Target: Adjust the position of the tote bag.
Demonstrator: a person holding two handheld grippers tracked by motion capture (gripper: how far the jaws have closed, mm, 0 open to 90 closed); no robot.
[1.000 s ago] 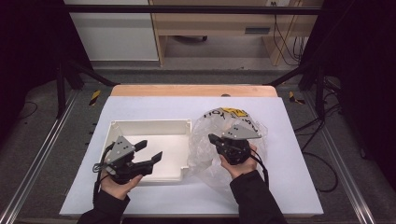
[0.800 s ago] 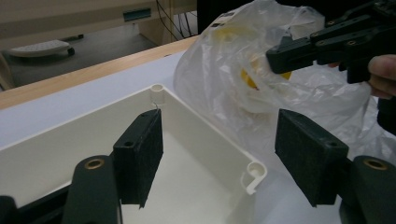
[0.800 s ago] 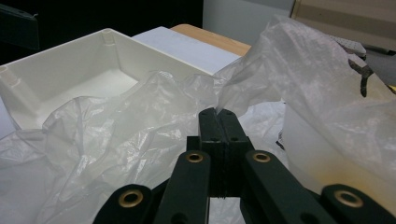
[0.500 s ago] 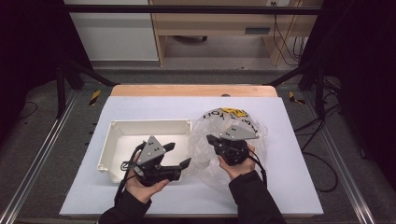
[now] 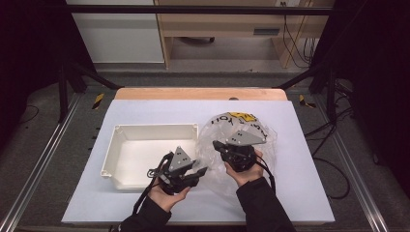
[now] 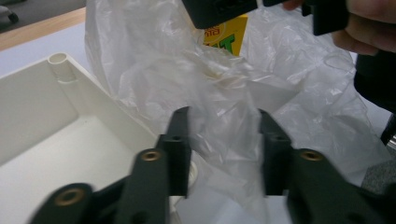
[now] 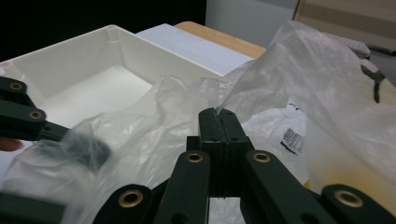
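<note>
The clear plastic bag (image 5: 241, 140) lies just right of the white tray (image 5: 145, 150). Its film is pinched by the closed right gripper (image 7: 218, 116), likely as an anchor, while the left gripper (image 6: 224, 135) is held agape at its edge.

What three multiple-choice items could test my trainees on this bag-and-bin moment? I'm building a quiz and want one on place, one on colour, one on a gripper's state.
1. Where does the clear plastic bag lie relative to the bin?
A. inside it
B. on the table at its right side
C. under it

2. What colour is the bin?
A. white
B. blue
C. black

3. How does the right gripper stand?
A. wide open above the bin
B. shut on the bag's film
C. lying on the table, unheld

Answers:
1. B: the high view shows the bag beside the bin's right wall.
2. A: its walls and floor are white in all views.
3. B: the right gripper view shows its jaws pressed together with film pinched between them.
</note>
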